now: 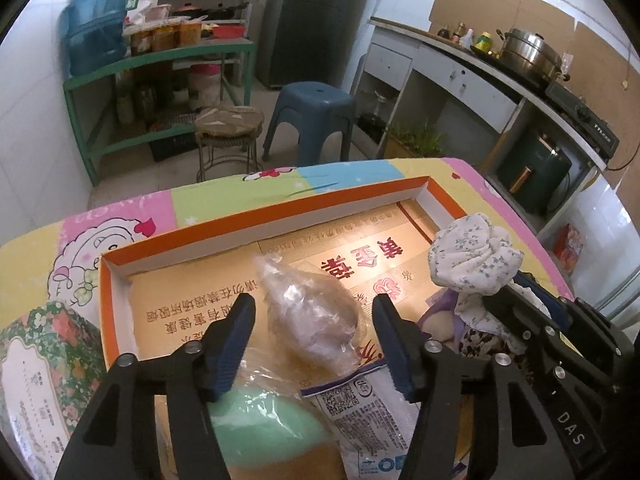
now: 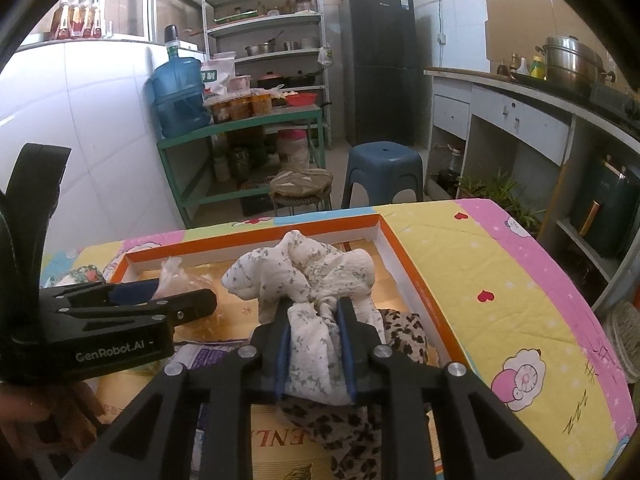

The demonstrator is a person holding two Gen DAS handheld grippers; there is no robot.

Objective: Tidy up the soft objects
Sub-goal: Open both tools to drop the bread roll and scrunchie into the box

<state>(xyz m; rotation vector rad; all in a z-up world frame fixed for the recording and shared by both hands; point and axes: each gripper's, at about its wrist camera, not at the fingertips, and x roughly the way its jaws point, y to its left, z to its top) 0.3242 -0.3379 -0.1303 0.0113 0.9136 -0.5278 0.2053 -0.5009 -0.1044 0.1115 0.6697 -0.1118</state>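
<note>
While my left gripper (image 1: 314, 340) hovers with fingers apart above the clear plastic bag (image 1: 310, 312) in the orange-rimmed box (image 1: 264, 210), a green sponge (image 1: 264, 426) lies nearer. Through the right wrist view, my right gripper (image 2: 314, 350) has its fingers clamped on the white floral cloth (image 2: 304, 276), over a leopard-print cloth (image 2: 404, 332).

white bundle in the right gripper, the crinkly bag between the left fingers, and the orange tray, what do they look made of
White bundle: thin woven cloth, matte, with a small grey floral print; it creases and bunches in the right gripper.
Crinkly bag: clear plastic film, glossy, with sharp wrinkles; contents unclear.
Orange tray: probably printed cardboard, with thin folded walls, white inside.
</note>
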